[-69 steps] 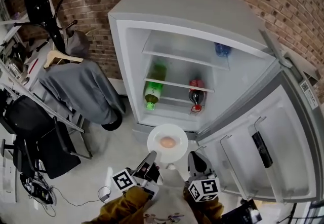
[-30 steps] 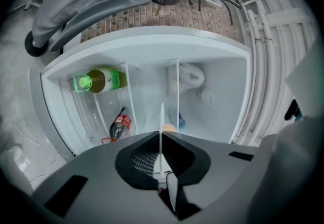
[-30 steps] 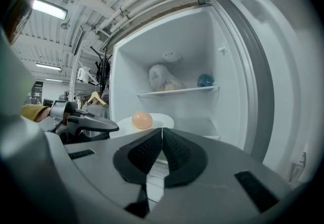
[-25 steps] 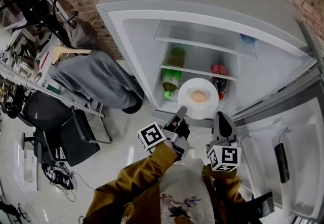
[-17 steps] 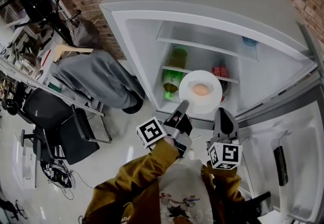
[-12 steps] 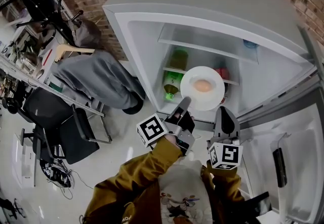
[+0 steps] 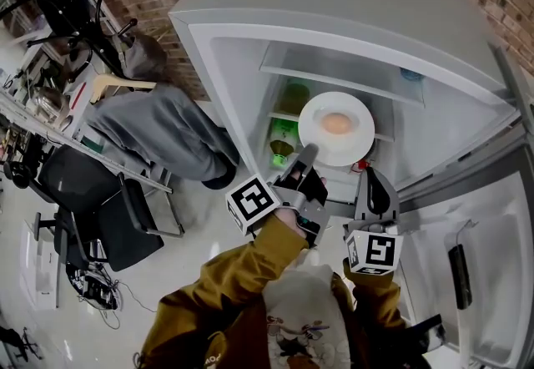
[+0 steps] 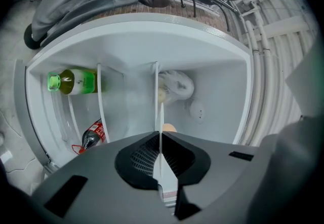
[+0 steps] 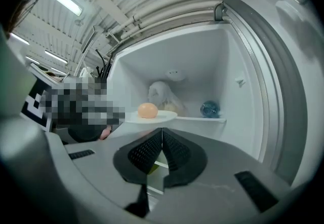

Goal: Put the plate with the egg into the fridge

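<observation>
A white plate point(image 7: 336, 127) with a tan egg point(image 7: 336, 123) on it hangs level in the open white fridge point(image 7: 250, 42), in front of the upper shelf point(image 7: 334, 75). My left gripper point(image 7: 307, 155) is shut on the plate's near rim. In the left gripper view the plate point(image 8: 160, 132) shows edge-on between the jaws of the left gripper point(image 8: 160, 139), with the egg point(image 8: 169, 127) peeking past them. My right gripper point(image 7: 370, 179) is under the plate's right edge, jaws together with nothing in them. The right gripper view shows the plate point(image 9: 164, 115) and egg point(image 9: 147, 110) just above the right gripper point(image 9: 162, 132).
Inside the fridge lie a green bottle point(image 7: 282, 144), a red-capped cola bottle point(image 8: 91, 137), a crumpled white bag point(image 9: 162, 94) and a blue ball point(image 9: 209, 109). The fridge door point(image 7: 476, 267) stands open at the right. A grey jacket point(image 7: 158, 129) and a black chair point(image 7: 108, 225) stand at the left.
Both grippers have risen and gone forward. The plate with the egg has moved up from the lower shelf's level to the upper shelf's level in the fridge opening.
</observation>
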`<control>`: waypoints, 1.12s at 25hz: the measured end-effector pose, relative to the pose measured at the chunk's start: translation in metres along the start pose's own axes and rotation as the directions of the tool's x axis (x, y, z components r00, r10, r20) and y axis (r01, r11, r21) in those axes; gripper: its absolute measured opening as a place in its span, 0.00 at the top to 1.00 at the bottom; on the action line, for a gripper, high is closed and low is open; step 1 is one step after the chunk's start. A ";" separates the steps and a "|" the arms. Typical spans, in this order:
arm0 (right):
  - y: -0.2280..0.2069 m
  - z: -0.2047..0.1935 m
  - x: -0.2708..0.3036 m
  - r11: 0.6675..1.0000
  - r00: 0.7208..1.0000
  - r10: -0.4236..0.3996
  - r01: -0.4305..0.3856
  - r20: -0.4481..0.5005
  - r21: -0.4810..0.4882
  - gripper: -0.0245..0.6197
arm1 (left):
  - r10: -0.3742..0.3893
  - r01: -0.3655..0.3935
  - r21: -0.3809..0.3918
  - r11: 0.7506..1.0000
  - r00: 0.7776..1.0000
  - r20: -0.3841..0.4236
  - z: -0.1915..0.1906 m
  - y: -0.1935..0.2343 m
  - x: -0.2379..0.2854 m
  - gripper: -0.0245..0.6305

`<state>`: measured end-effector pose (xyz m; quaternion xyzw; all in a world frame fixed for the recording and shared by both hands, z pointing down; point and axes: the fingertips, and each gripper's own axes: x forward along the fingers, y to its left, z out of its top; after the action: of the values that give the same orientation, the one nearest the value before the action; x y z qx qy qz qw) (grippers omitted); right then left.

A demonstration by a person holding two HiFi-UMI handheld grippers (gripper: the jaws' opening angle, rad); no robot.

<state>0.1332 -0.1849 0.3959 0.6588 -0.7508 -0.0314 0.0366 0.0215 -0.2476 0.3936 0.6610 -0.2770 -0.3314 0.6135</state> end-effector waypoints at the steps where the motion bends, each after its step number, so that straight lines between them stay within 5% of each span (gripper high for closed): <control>1: 0.000 0.002 0.002 1.000 1.000 0.002 -0.002 0.003 -0.003 0.95 | -0.006 0.006 -0.002 1.000 1.000 0.005 0.002 -0.003 0.002 0.93; 16: 0.005 0.023 0.031 0.999 0.999 0.029 -0.028 0.038 -0.026 0.95 | 0.005 -0.002 0.129 0.992 1.000 -0.024 0.030 -0.026 0.036 0.93; 24: 0.011 0.030 0.040 0.999 0.998 0.038 -0.037 0.042 -0.038 0.95 | 0.056 -0.056 -0.033 0.998 0.998 0.001 0.052 -0.013 0.065 0.93; 28: 0.013 0.034 0.044 0.999 0.999 0.029 -0.027 0.042 -0.027 0.95 | 0.093 -0.092 -0.046 0.995 0.996 0.014 0.058 -0.001 0.074 0.93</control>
<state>0.1117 -0.2265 0.3642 0.6468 -0.7601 -0.0548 0.0300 0.0230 -0.3409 0.3836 0.6305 -0.3048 -0.3142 0.6409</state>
